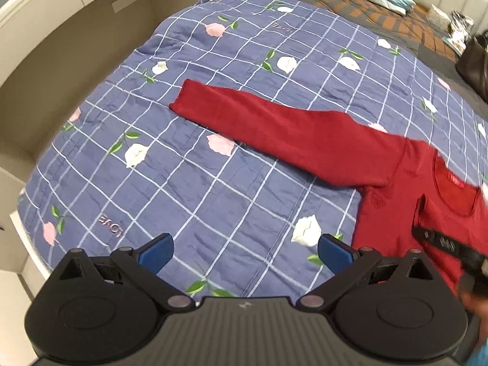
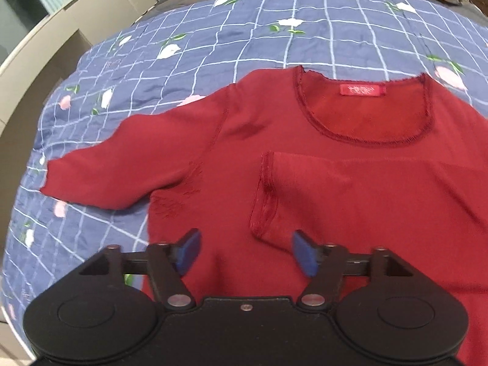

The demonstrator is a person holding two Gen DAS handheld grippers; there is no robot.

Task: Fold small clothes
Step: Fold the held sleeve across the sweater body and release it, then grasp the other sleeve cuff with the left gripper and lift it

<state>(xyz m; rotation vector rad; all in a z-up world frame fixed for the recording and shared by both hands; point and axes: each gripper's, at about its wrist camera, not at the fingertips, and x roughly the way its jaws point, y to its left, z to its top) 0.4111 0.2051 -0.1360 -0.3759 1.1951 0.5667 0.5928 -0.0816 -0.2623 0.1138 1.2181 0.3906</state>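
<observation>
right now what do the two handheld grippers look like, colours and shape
Both look alike. The left gripper and the right gripper each have a matte black body with a ribbed centre plate, two round disc-shaped housings at the sides, black angled linkage arms with silver pivot pins, and two blue fingertip pads. No cables show. A small logo marks the left one's plate.

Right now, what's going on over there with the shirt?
A person is folding a red long-sleeved top laid face up on a blue checked floral quilt. One sleeve is already folded across the chest; the other sleeve still lies stretched out over the quilt. The right gripper hangs open just above the folded sleeve's cuff, holding nothing. The left gripper is open too, over bare quilt near the top's side edge, pointing toward the outstretched sleeve.
</observation>
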